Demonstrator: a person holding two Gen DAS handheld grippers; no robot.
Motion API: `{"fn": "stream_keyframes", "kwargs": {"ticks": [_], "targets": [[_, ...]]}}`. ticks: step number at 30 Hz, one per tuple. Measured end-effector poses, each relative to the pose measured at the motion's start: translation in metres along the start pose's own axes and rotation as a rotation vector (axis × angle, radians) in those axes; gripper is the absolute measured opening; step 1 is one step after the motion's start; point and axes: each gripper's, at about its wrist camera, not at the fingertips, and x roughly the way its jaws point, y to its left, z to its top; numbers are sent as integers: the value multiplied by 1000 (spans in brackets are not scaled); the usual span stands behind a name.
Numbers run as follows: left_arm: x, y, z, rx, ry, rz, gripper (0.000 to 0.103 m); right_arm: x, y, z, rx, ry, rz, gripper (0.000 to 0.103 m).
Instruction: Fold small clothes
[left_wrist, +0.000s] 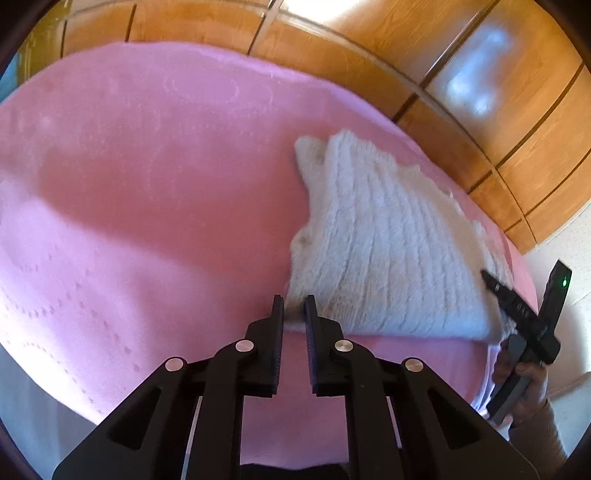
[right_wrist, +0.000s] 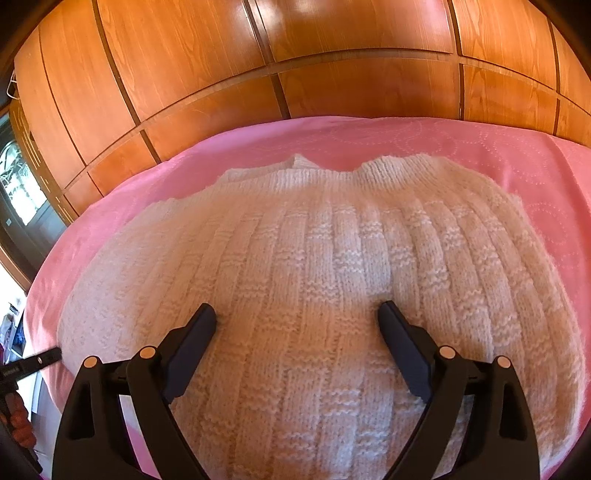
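Left wrist view: your left gripper (left_wrist: 294, 308) is clenched on the near left corner of the white knitted sweater (left_wrist: 384, 251), a sliver of hem pinched between its pads; the knit there is blurred, so how much cloth is caught cannot be told. At the right edge your right gripper (left_wrist: 496, 291) shows only in part, one dark finger over the sweater's near right corner, your hand (left_wrist: 524, 384) cut off by the frame.

In the right wrist view, your right gripper (right_wrist: 297, 314) stands released, jaws wide apart above the sweater (right_wrist: 314, 266), nothing between them. Whether its fingertips touch the knit cannot be told. The sweater's bottom hem runs out of sight under the gripper body, and its sleeves cannot be made out. A tip of your left gripper (right_wrist: 48, 357) pokes in at the lower left.

The sweater lies flat, collar pointing away from you toward the wooden wardrobe (right_wrist: 295, 55), ribs running lengthwise from hem to neck. It rests on a pink bedspread (right_wrist: 498, 155) stitched with dotted circles. Glossy orange-brown wardrobe panels fill the background; a dark glazed door (right_wrist: 18, 188) shows at far left.
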Motion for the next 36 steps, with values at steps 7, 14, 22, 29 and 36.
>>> {"fn": "stream_keyframes", "kwargs": {"ticks": [7, 14, 22, 29, 36], "targets": [[-21, -28, 10, 91, -108, 20, 16, -60, -36, 17, 111, -68, 24, 69], [1, -49, 13, 124, -82, -5, 28, -81, -87, 8, 162, -77, -182, 61], [26, -64, 11, 196, -30, 57, 28, -66, -101, 3, 158, -19, -264, 6], [35, -65, 12, 204, -6, 104, 28, -48, -122, -3, 201, 49, -232, 11], [24, -100, 15, 273, -60, 81, 54, -68, -143, -9, 327, 20, -1, 66]]}}
